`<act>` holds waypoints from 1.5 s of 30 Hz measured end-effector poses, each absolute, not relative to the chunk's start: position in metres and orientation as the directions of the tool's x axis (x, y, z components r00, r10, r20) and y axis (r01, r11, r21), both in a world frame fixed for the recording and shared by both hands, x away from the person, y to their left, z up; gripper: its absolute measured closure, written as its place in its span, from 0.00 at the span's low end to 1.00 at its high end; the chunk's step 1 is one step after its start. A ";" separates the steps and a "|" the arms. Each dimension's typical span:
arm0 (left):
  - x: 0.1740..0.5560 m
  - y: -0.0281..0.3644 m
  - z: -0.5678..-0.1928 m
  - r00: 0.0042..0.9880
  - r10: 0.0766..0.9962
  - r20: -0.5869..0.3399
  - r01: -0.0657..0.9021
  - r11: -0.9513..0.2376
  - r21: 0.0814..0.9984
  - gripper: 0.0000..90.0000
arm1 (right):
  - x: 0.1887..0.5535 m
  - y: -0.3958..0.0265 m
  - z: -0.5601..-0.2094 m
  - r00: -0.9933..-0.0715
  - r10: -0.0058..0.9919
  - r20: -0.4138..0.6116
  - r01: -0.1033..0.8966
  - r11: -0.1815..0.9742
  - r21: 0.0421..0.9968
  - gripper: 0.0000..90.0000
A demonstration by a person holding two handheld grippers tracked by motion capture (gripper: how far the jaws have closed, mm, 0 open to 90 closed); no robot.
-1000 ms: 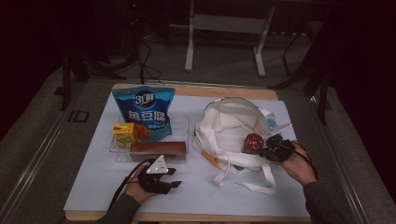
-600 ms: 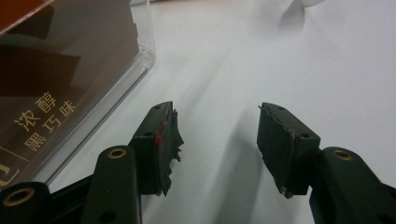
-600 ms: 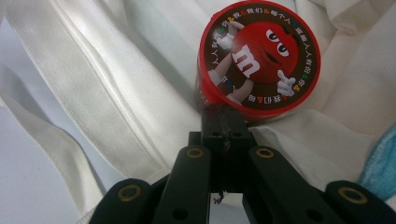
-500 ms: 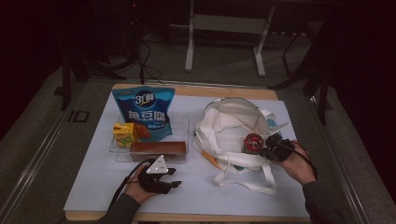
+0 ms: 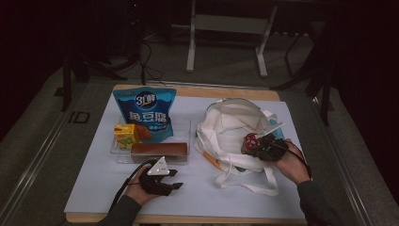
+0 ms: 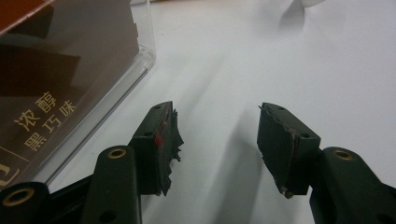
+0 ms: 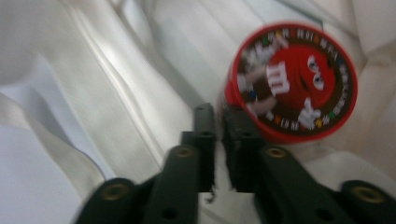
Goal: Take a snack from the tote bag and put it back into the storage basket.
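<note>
Though its jaws just parting, right claw [image 7: 218, 116] empty beside the blurred red tin [image 7: 293, 79]; bag [image 5: 226, 125] folds indistinct.

White bag [image 5: 230, 127]: soft woven cloth, matt, creased; cloth straps. Round candy tub [image 7: 292, 81]: glossy red plastic with a printed lid. Snack pouch [image 5: 146, 110]: shiny blue plastic film. Brown box [image 6: 51, 70]: smooth card with gold print, in a clear glossy plastic tray [image 6: 135, 70]. Table [image 5: 188, 188]: smooth matt pale sheet over a wood edge. Left gripper [image 6: 217, 140] fingers [image 6: 159, 140]: matt black plastic, frayed rubbery pads, brass-coloured rivets.
</note>
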State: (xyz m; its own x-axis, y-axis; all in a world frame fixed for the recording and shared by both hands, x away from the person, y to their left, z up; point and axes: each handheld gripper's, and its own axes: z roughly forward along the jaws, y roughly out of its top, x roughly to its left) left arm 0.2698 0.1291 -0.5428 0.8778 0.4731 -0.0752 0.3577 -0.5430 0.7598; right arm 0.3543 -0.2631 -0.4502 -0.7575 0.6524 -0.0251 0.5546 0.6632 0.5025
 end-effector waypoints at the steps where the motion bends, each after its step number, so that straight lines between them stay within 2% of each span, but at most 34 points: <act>1: 0.270 0.129 -0.543 0.878 0.473 -0.076 0.358 -0.543 0.760 0.51 | 0.354 -0.264 -0.447 -0.760 0.650 -0.011 0.552 0.654 0.517 0.84; 4: 0.270 0.129 -0.543 0.878 0.473 -0.075 0.357 -0.543 0.760 0.51 | 0.356 -0.266 -0.439 -0.738 0.675 -0.017 0.560 0.626 0.543 0.74; 8: 0.270 0.129 -0.543 0.878 0.473 -0.076 0.358 -0.542 0.760 0.51 | 0.363 -0.267 -0.433 -0.700 0.713 -0.019 0.595 0.599 0.536 0.69; 15: 0.270 0.129 -0.543 0.878 0.473 -0.077 0.359 -0.542 0.760 0.51 | 0.371 -0.263 -0.434 -0.644 0.763 -0.062 0.627 0.572 0.528 0.44; 20: 0.270 0.129 -0.543 0.878 0.472 -0.077 0.358 -0.543 0.760 0.51 | 0.375 -0.254 -0.437 -0.618 0.782 -0.083 0.645 0.565 0.515 0.32; 28: 0.270 0.129 -0.543 0.879 0.471 -0.078 0.358 -0.542 0.760 0.51 | 0.384 -0.246 -0.447 -0.577 0.809 -0.113 0.679 0.552 0.484 0.25; 35: 0.270 0.129 -0.543 0.879 0.471 -0.078 0.358 -0.542 0.760 0.51 | 0.393 -0.249 -0.455 -0.542 0.837 -0.066 0.731 0.509 0.454 0.26; 45: 0.270 0.129 -0.543 0.879 0.470 -0.078 0.357 -0.543 0.760 0.51 | 0.399 -0.243 -0.464 -0.527 0.847 -0.067 0.762 0.506 0.405 0.27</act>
